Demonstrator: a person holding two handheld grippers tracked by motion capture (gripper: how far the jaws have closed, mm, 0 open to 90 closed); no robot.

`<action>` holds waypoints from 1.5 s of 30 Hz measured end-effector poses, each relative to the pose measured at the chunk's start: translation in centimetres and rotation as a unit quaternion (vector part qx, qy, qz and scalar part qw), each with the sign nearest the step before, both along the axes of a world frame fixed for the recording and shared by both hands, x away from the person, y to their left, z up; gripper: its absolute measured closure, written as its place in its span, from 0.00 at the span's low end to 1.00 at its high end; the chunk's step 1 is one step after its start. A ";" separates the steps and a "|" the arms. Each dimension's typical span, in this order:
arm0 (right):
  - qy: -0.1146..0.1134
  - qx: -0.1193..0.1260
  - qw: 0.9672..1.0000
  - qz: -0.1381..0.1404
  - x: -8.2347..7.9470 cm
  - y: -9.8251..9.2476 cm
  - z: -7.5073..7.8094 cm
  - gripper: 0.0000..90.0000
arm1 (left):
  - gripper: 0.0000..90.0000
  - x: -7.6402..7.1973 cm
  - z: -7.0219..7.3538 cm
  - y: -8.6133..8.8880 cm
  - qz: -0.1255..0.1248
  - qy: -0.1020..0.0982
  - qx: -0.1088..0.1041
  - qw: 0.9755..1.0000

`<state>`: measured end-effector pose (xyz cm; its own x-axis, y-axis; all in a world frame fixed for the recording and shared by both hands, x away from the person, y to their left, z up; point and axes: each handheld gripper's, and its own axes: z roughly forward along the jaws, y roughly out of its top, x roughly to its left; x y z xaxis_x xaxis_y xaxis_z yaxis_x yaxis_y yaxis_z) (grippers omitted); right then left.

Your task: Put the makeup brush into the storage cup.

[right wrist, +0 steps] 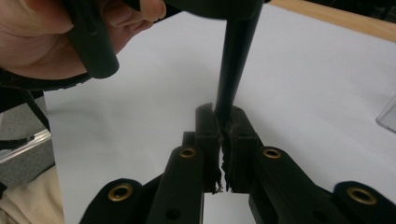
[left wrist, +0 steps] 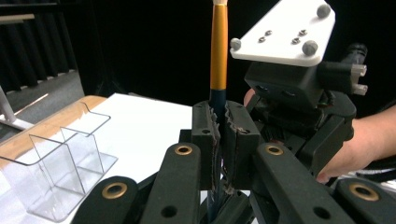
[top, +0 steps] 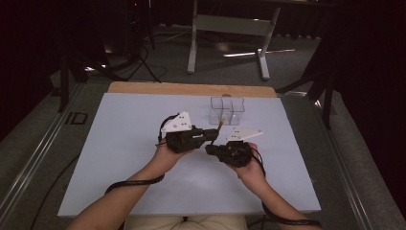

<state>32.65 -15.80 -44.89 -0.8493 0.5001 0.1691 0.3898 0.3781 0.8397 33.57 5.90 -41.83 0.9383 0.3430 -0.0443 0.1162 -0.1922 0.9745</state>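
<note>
- High view, centre of frame: both grippers met over the white table (top: pixel 119 158), left gripper (top: pixel 214 134) pointing right, right gripper (top: pixel 210 149) just below it.
- Left gripper view: jaws were clamped on the dark lower shaft of a paintbrush (left wrist: pixel 218 51); its gold ferrule rose toward the top centre of the frame, tip cut off by the edge.
- Right gripper view: right gripper (right wrist: pixel 219 135) was closed on the black handle end of the same brush (right wrist: pixel 236 56), which ran up the middle of the frame to the other tool.
- Brush was thus off the table, held by both tools at once, between the two hands.
- Clear compartmented holder (top: pixel 227 110) stood just beyond the grippers, upper centre of the high view; its cells looked empty.
- Judgement: pickup done, a hand-over between grippers apparently midway. Left: one gripper lets go, then, probably, the brush goes into a cell of the holder.
</note>
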 end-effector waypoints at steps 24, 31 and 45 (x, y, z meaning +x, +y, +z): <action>-0.004 -0.087 0.996 0.025 -0.4 -0.2 -1.0 0.96 | 0.76 0.5 0.9 0.4 -0.029 0.031 -0.006 0.999; -0.004 -0.095 0.995 0.034 -0.6 0.1 -1.3 0.96 | 0.78 0.5 1.3 0.5 -0.029 0.034 -0.013 0.999; -0.010 -0.099 0.995 0.031 -0.6 0.2 -1.5 0.96 | 0.93 0.6 1.4 0.4 -0.028 0.047 -0.011 0.998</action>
